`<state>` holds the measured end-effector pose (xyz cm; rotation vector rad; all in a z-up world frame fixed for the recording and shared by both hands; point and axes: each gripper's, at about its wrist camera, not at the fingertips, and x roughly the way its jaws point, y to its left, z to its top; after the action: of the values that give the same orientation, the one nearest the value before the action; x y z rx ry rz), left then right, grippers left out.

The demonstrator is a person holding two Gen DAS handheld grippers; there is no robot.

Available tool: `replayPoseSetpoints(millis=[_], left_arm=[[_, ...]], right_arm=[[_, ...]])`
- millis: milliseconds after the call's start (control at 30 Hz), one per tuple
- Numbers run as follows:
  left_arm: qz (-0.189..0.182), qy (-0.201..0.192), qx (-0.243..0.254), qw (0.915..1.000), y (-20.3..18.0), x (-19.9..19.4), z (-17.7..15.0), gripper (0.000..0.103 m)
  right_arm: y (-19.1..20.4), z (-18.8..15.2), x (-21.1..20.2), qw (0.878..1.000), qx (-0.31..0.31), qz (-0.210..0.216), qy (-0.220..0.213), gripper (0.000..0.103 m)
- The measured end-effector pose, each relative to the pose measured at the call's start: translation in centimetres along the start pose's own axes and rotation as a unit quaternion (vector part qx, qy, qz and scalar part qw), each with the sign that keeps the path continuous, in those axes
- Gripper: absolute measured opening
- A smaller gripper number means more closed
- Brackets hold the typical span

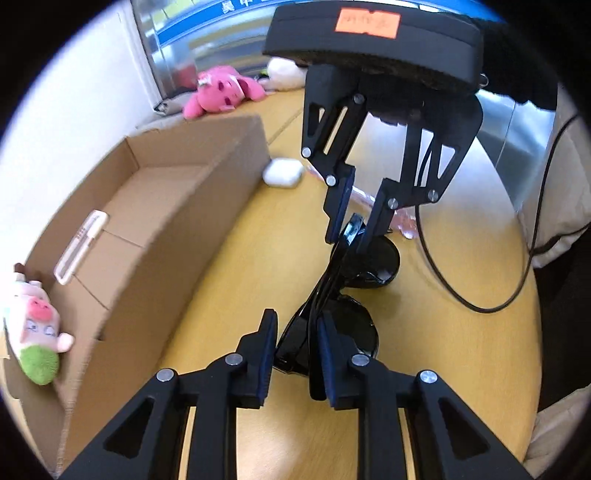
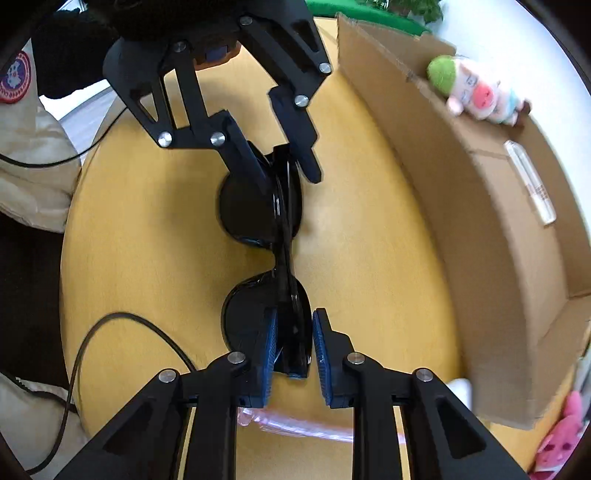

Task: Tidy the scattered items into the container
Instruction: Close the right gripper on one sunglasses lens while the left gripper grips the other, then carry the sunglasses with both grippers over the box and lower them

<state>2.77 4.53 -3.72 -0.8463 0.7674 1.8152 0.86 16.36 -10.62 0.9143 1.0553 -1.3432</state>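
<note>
sunglasses (image 1: 332,314): light, rigid, glossy, lenses scratch-prone; slippery. left gripper (image 1: 295,354) & right gripper (image 2: 293,354) jaws clamped on opposite frame ends. box (image 1: 166,206) beside, on counter (image 1: 443,332).

Not much readable here. Orange sticker (image 1: 367,23) at 12 o'clock, on top of the black gripper housing, handwriting too blurred to make out. Blue sign strip (image 1: 207,22) at 11 o'clock with white characters, cut off. Round red-rimmed sleeve patch (image 2: 15,76) at 10 o'clock, lettering illegible.
</note>
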Motion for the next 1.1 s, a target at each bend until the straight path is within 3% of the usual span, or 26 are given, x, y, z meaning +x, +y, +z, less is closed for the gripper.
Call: replayPoseSetpoints(millis=[167,333,567,767,1100], left_arm=[[0.005,0.007,0.024,0.9997,-0.6,0.5,-0.5,0.022],[-0.007,0.007,0.008,0.9999,0.0,0.5,-1.8,0.022],[0.005,-0.027,-0.011,0.9996,1.1,-2.2,-1.3,0.022],[0.047,-0.044,-0.005,0.9979,2.8,-5.8,0.3,0.022],[0.105,-0.071,0.013,0.9919,8.7,-11.1,4.0,0.022]], right_arm=[[-0.6,-0.4,0.7,1.000,0.004,-0.004,0.023,0.022],[0.8,0.4,1.1,1.000,0.006,0.006,0.024,0.022],[0.1,1.1,-1.0,1.000,0.005,-0.003,0.013,0.022],[-0.6,3.4,-5.6,1.000,-0.013,-0.026,0.003,0.018],[-8.5,10.2,-10.1,0.996,-0.052,-0.071,-0.006,0.018]])
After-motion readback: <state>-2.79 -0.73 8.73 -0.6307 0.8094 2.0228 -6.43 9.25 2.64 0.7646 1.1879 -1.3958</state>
